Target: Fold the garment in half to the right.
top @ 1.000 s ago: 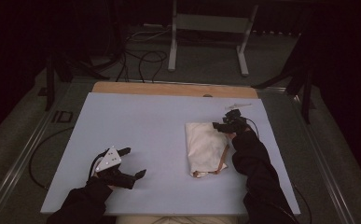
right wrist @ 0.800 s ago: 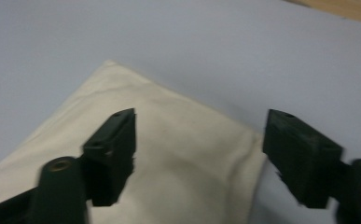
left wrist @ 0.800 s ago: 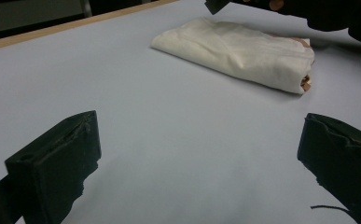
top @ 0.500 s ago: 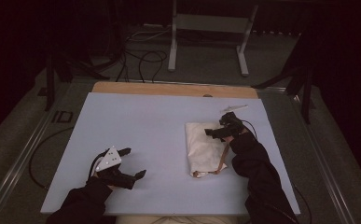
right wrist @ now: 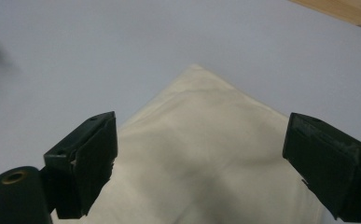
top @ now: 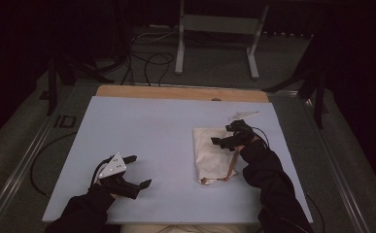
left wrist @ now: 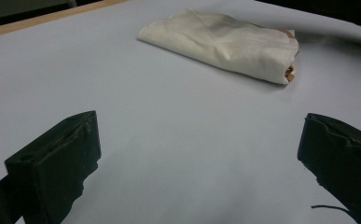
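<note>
- Dark room, pale blue table (top: 142, 131) under the lamp, folded cream cloth (top: 213, 154) lying on its right half.
- Right gripper (top: 228, 136) hangs over the cloth's far end; its jaws have just been opening, now spread, nothing between them.
- Left gripper (top: 133, 171) rests near the front edge, jaws spread, empty.
- Cloth looks soft, light and floppy; a pinch at a corner or folded edge seems the best hold.
</note>
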`<state>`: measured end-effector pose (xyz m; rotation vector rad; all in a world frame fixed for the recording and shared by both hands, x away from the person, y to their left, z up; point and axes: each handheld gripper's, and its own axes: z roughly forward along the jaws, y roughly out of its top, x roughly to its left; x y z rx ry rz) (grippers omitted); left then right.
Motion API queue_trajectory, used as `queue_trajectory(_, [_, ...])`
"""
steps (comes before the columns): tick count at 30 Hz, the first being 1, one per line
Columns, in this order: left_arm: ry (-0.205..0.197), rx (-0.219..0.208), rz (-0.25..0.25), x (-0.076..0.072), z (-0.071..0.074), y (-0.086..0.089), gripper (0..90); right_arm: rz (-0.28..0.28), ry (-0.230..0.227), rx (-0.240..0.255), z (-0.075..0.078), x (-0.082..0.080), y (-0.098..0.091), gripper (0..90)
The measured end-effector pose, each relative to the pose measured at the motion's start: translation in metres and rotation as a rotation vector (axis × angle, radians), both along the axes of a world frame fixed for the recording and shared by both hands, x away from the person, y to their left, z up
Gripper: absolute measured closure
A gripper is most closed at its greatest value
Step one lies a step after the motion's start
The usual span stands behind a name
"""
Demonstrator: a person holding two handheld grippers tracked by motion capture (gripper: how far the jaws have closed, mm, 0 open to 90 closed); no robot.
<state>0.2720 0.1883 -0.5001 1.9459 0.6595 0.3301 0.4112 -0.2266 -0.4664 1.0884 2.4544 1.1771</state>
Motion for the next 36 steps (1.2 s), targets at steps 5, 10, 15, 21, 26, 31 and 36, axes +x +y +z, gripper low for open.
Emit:
queue_trajectory(5, [0.007,-0.011,0.007,-0.002,0.003,0.006,0.3,0.025,-0.017,0.015,0.006,-0.01,-0.003,9.9])
queue_trajectory(10, [0.008,-0.002,0.011,-0.004,0.004,0.011,0.3,0.035,-0.037,0.029,0.009,-0.021,-0.008,9.7])
queue_trajectory(15, [0.012,-0.003,0.017,-0.006,0.004,0.017,0.4,0.044,-0.041,0.028,0.004,-0.032,-0.012,9.6])
queue_trajectory(21, [0.022,0.004,0.022,-0.009,0.002,0.024,0.3,0.062,-0.041,0.037,-0.007,-0.045,-0.018,9.6])
queue_trajectory(26, [0.021,0.004,0.037,-0.009,0.001,0.029,0.3,0.085,-0.036,0.054,-0.013,-0.057,-0.022,9.6])
queue_trajectory(31, [0.021,0.012,0.044,-0.009,-0.001,0.03,0.3,0.102,-0.043,0.054,-0.019,-0.07,-0.025,9.6])
queue_trajectory(36, [0.021,0.012,0.049,-0.01,-0.002,0.031,0.3,0.094,-0.049,0.066,-0.021,-0.082,-0.031,9.5])
